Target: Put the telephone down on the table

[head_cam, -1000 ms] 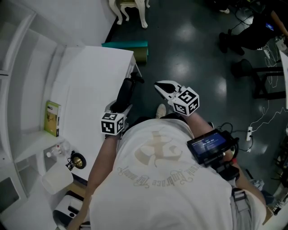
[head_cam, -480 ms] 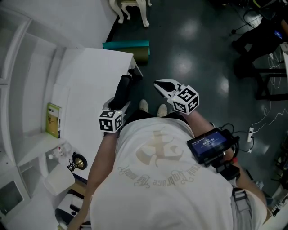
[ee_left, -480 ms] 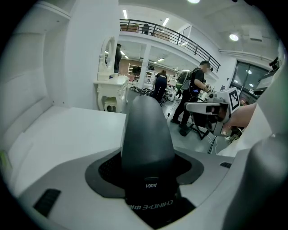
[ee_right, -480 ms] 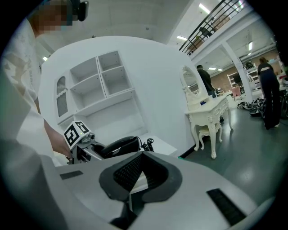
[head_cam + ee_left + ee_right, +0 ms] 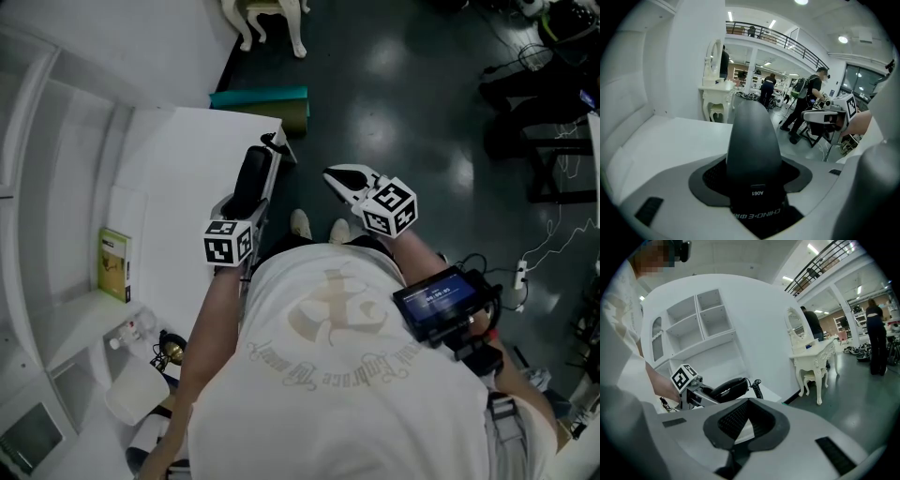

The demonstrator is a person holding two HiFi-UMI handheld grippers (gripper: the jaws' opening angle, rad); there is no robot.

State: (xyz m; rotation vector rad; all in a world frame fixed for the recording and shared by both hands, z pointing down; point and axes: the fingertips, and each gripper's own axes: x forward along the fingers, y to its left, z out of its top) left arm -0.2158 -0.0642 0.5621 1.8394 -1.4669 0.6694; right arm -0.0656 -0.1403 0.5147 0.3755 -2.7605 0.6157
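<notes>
A black telephone handset with a coiled cord is clamped in my left gripper, above the right edge of the white table. In the left gripper view the handset stands between the jaws and points out over the table. My right gripper hangs over the dark floor to the right of the table, its tips together and nothing in it. The right gripper view shows the handset lying level, held up off the table top.
A white shelf unit lines the table's left side, with a green box, a brass object and a white jug. A teal object lies on the floor beyond the table. People stand far off.
My left gripper has carried the handset a little forward along the table's right edge. The right gripper has stayed almost where it was.
</notes>
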